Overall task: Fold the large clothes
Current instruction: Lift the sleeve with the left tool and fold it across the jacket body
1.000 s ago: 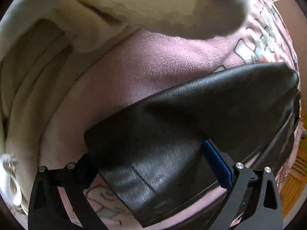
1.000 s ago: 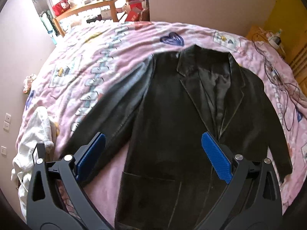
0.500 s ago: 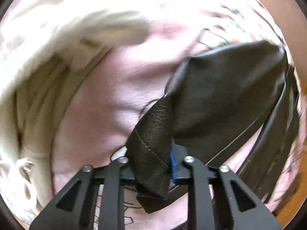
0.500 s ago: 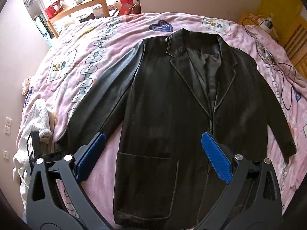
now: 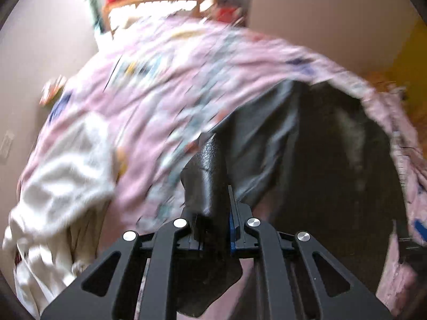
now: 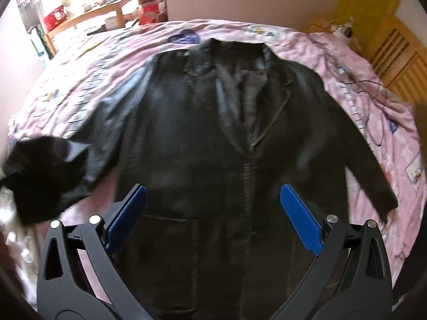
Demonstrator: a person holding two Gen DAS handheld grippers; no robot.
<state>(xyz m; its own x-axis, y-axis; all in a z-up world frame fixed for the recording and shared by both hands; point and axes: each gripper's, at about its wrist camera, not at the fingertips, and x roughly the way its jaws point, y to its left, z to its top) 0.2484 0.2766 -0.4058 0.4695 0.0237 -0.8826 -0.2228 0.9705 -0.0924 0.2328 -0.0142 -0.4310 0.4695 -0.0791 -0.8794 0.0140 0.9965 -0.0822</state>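
Observation:
A black leather jacket [image 6: 213, 138] lies face up and spread out on a pink bedspread [image 6: 88, 80], collar at the far end. My left gripper [image 5: 213, 213] is shut on the cuff of the jacket's left sleeve [image 5: 210, 176] and holds it lifted above the bed. In the right wrist view that raised sleeve end [image 6: 45, 176] hangs at the left edge. My right gripper [image 6: 213, 208] is open and empty, hovering above the jacket's lower front. The other sleeve [image 6: 373, 176] lies flat at the right.
A white fleece garment [image 5: 61, 181] is bunched at the bed's left edge. A cable [image 6: 373, 106] lies on the bedspread at the right. A wooden table [image 6: 93, 13] stands beyond the bed, a wooden bedside cabinet [image 6: 400, 61] at the right.
My left gripper closed on the sleeve cuff and lifted it up off the bed, swinging its view toward the room. My right gripper moved closer over the jacket's front, still open.

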